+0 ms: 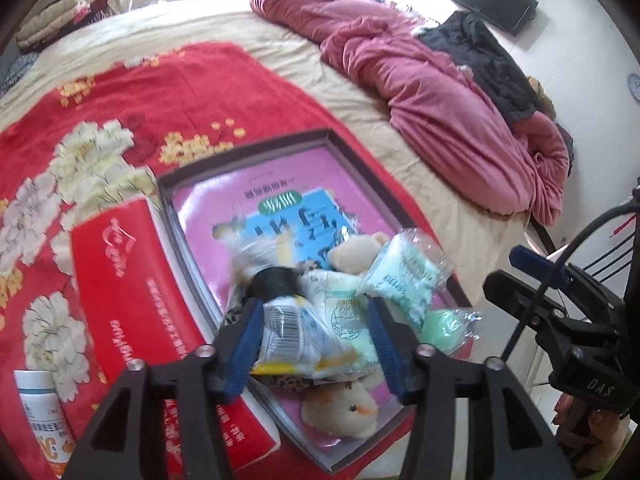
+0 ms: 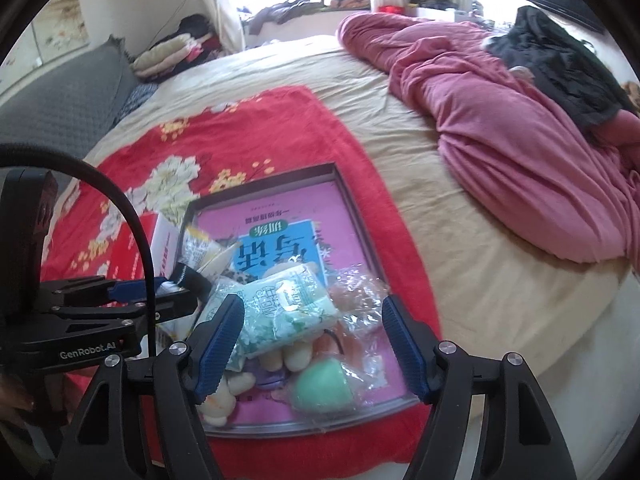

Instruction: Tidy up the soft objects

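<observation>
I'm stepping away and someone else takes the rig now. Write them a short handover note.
Left claw: open, over the tray's near-left pile, nothing gripped.
Right claw: open, over the mint tissue pack, nothing gripped.
Things: tissue packs, plush toys, a green ball in wrap and crinkly bags lie heaped in the near end of the grey tray, which sits on the red blanket.
Done: soft items gathered in the tray.
Left: red box and white bottle lie outside it; tidy the heap if wanted.
</observation>
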`<state>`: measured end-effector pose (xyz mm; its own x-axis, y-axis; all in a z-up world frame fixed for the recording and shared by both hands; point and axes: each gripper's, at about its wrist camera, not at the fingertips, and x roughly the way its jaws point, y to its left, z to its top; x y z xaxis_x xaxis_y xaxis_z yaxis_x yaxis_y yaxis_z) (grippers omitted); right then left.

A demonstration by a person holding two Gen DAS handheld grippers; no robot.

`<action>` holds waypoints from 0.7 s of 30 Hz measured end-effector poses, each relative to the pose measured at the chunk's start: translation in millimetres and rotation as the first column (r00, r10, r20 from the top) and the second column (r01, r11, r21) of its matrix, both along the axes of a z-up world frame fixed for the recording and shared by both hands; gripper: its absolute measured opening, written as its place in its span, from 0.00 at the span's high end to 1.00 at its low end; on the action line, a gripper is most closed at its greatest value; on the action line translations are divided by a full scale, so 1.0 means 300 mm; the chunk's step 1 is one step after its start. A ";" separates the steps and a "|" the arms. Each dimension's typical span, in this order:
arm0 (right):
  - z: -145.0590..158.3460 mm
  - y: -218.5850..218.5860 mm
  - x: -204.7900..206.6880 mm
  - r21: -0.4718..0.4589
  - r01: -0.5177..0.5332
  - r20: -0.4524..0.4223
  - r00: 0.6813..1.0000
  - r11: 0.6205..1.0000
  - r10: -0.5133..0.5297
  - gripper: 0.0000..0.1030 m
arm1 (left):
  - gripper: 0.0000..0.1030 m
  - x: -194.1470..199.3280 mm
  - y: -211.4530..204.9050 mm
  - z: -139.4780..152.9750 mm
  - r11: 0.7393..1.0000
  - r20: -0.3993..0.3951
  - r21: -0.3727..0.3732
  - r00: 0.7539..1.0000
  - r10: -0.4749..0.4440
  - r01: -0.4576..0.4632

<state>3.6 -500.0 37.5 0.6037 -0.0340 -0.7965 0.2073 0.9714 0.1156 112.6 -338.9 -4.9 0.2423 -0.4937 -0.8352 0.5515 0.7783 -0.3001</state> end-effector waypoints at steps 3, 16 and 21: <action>0.035 -0.002 -0.034 0.011 0.015 0.014 1.000 1.000 -0.015 0.29 | 0.47 -0.027 0.016 0.043 1.000 0.026 -0.004 1.000 -0.007 0.007; 0.129 0.142 -0.233 0.026 0.049 0.057 0.997 0.998 -0.051 0.27 | 0.44 -0.237 0.195 0.182 0.998 0.137 0.022 0.989 0.050 -0.054; 0.133 0.222 -0.263 0.006 0.051 0.064 0.997 0.999 -0.052 0.27 | 0.44 -0.291 0.278 0.204 0.995 0.154 0.030 0.984 0.086 -0.092</action>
